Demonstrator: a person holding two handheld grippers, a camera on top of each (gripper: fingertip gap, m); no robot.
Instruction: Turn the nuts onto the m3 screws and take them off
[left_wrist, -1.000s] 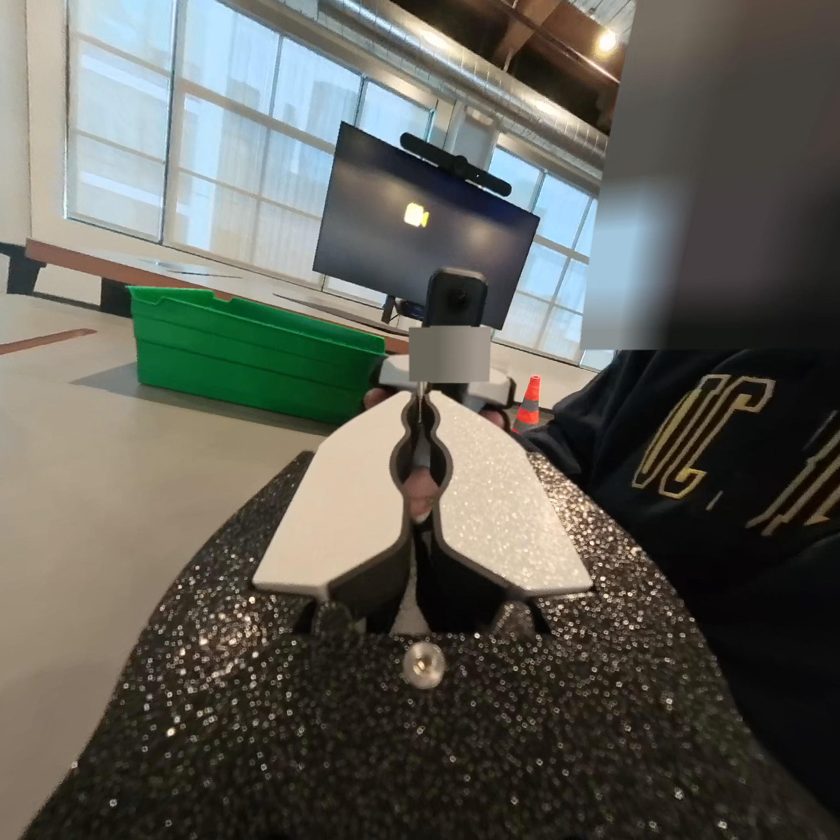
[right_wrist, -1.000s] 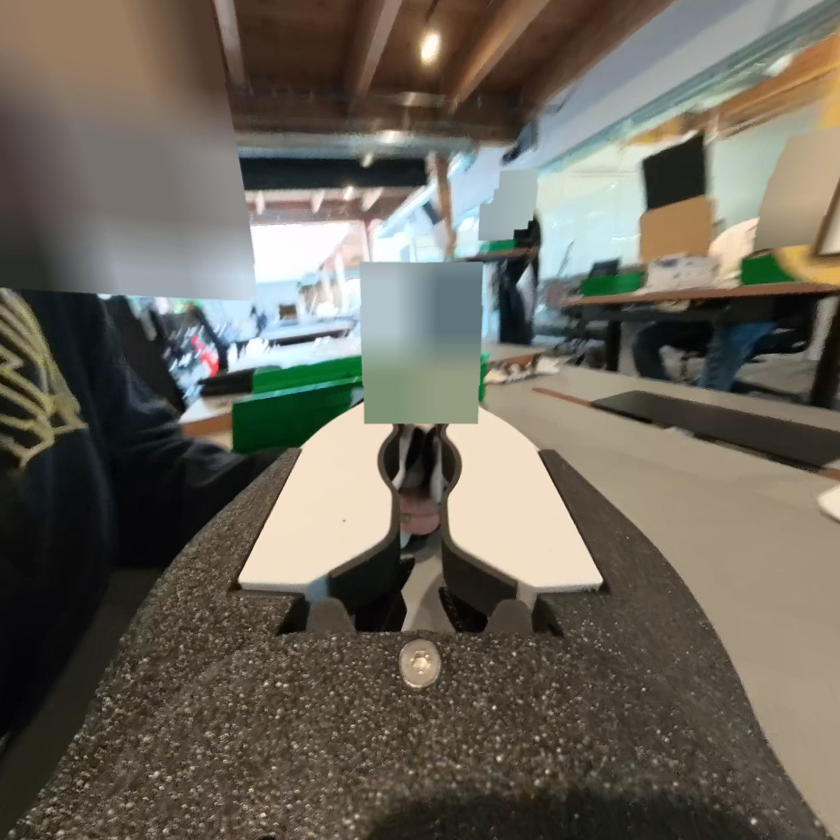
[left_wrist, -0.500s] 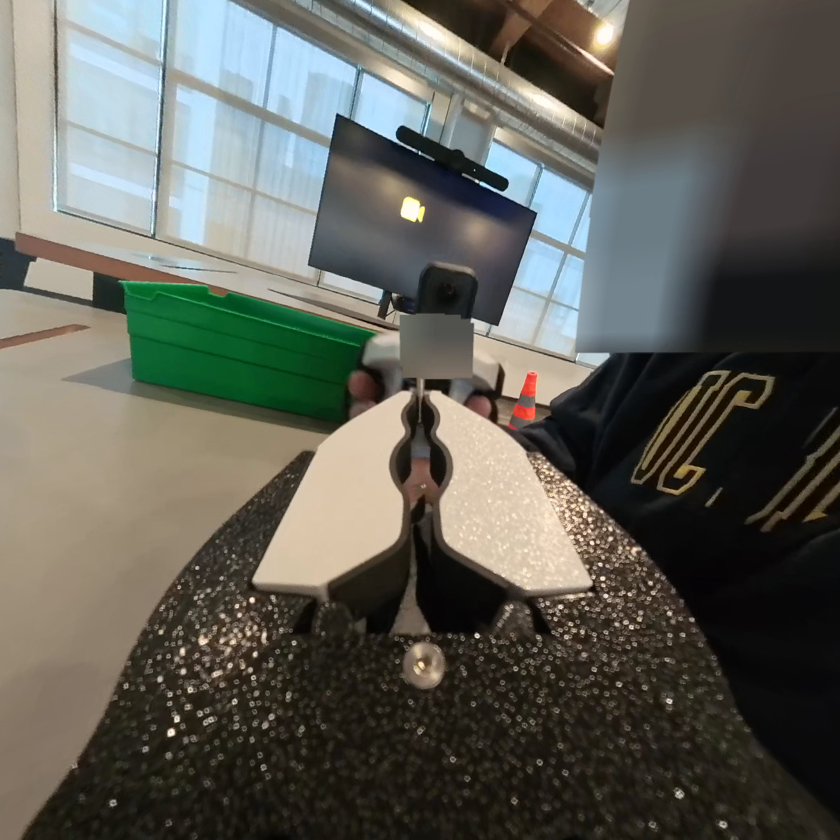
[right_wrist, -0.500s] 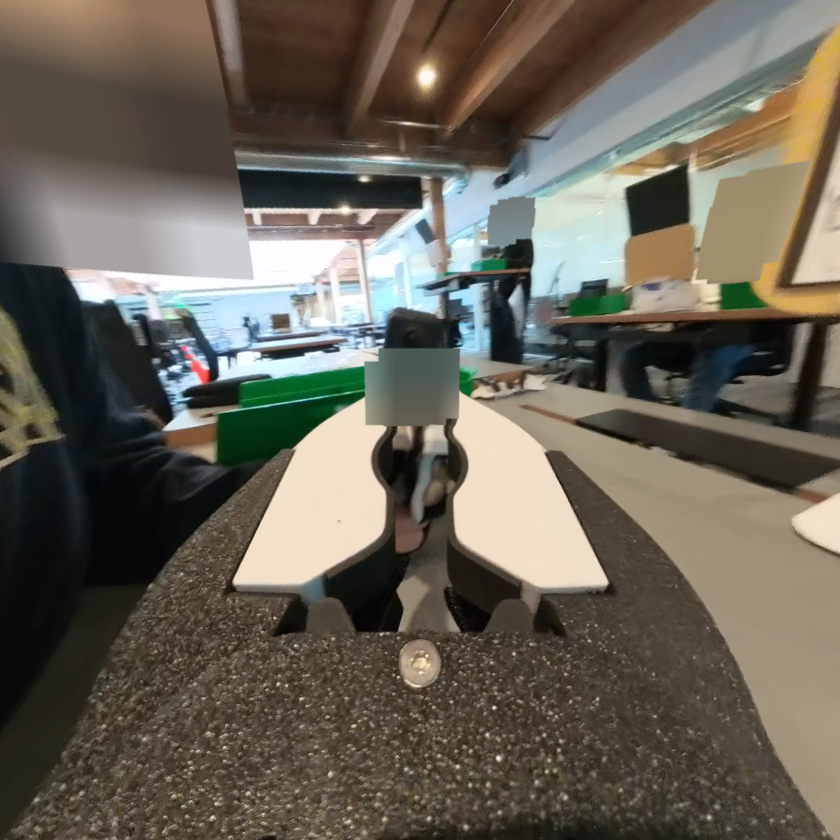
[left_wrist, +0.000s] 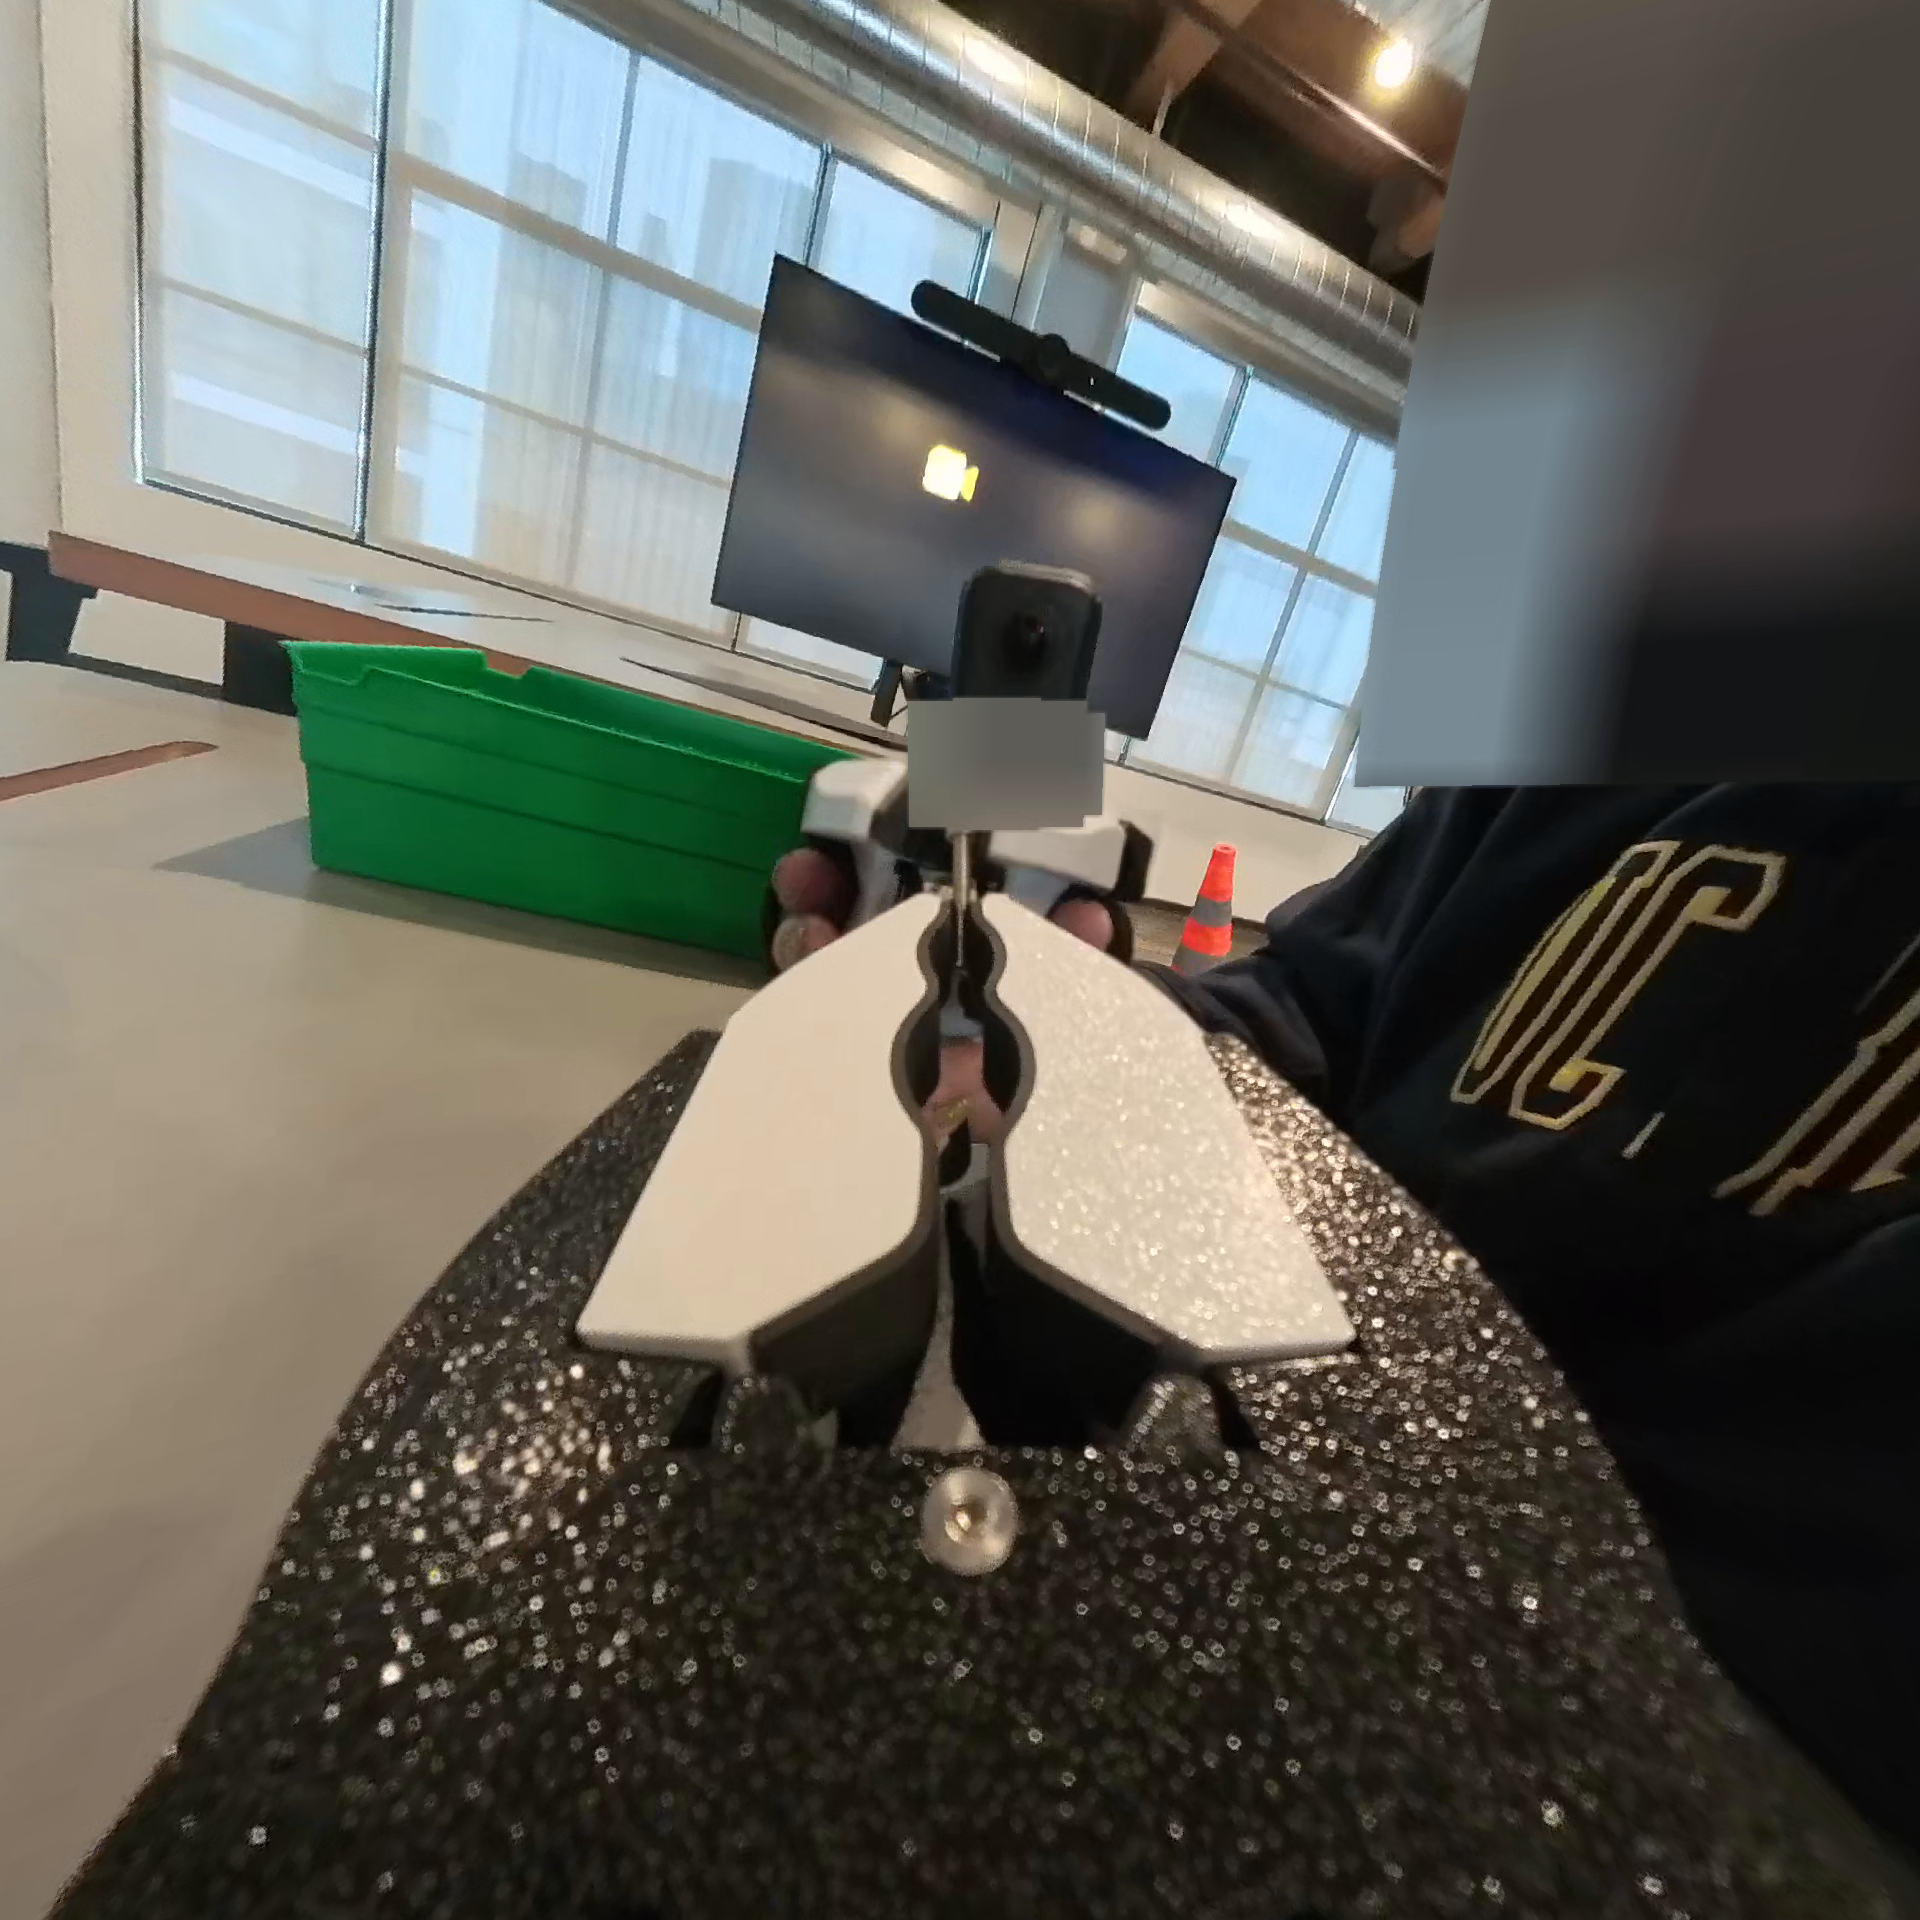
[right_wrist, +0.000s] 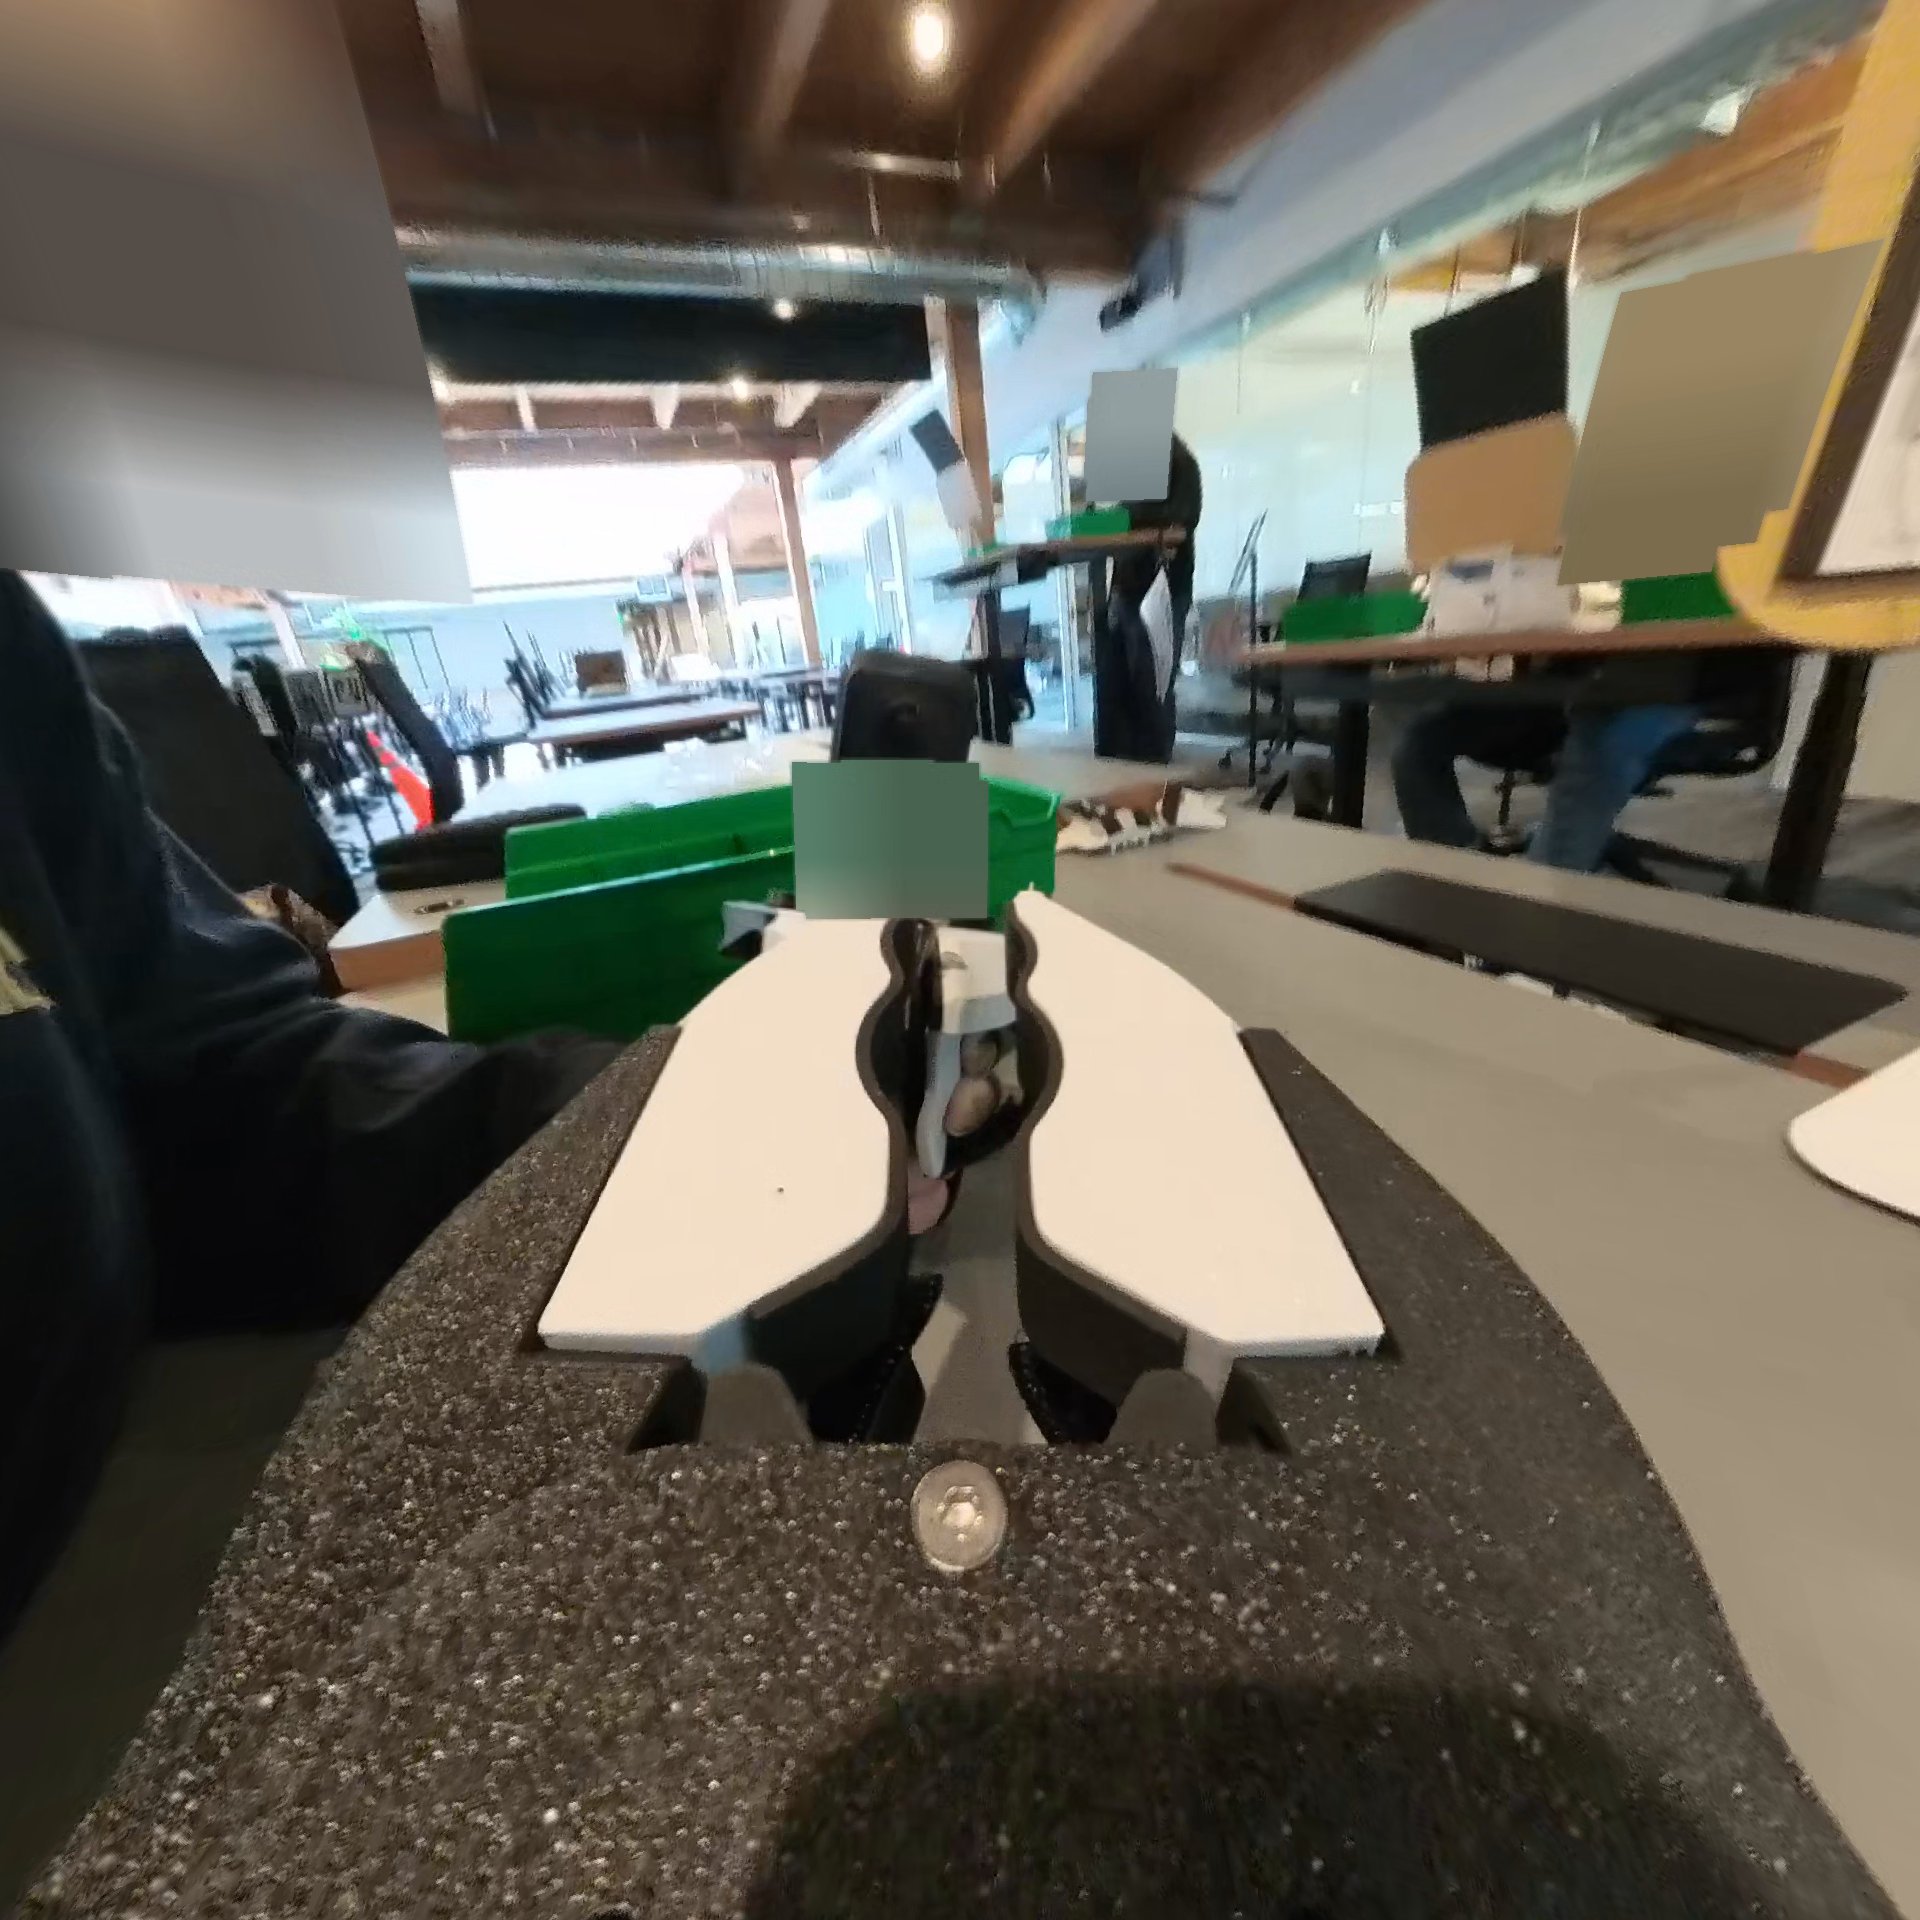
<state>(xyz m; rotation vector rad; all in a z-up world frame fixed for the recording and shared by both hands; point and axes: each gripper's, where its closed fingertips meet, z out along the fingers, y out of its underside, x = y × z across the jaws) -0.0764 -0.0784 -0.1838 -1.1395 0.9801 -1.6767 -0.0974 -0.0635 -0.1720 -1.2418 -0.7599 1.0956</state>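
Notably, sweatshirt (left_wrist: 1621, 1039) with yellow lettering, left gripper (left_wrist: 961, 906) jaws pinching screw (left_wrist: 962, 883)

Each gripper has two flat white fingers (left_wrist: 790, 1153) with dark grey inner edges cut in a wavy outline. They sit in a black foam-like body (left_wrist: 935, 1662) that sparkles with pale specks. A round silver screw (left_wrist: 969, 1525) lies in the body at 6 o'clock from the fingers. The right gripper (right_wrist: 961, 940) has the same white fingers, black speckled body and a silver screw (right_wrist: 958, 1511). A black camera (left_wrist: 1029, 634) tops the facing gripper. The person wears a dark navy sweatshirt (left_wrist: 1662, 1039) with yellow-outlined lettering at 3 o'clock, and its dark sleeve (right_wrist: 260, 1091) shows at 9 o'clock in the right wrist view.
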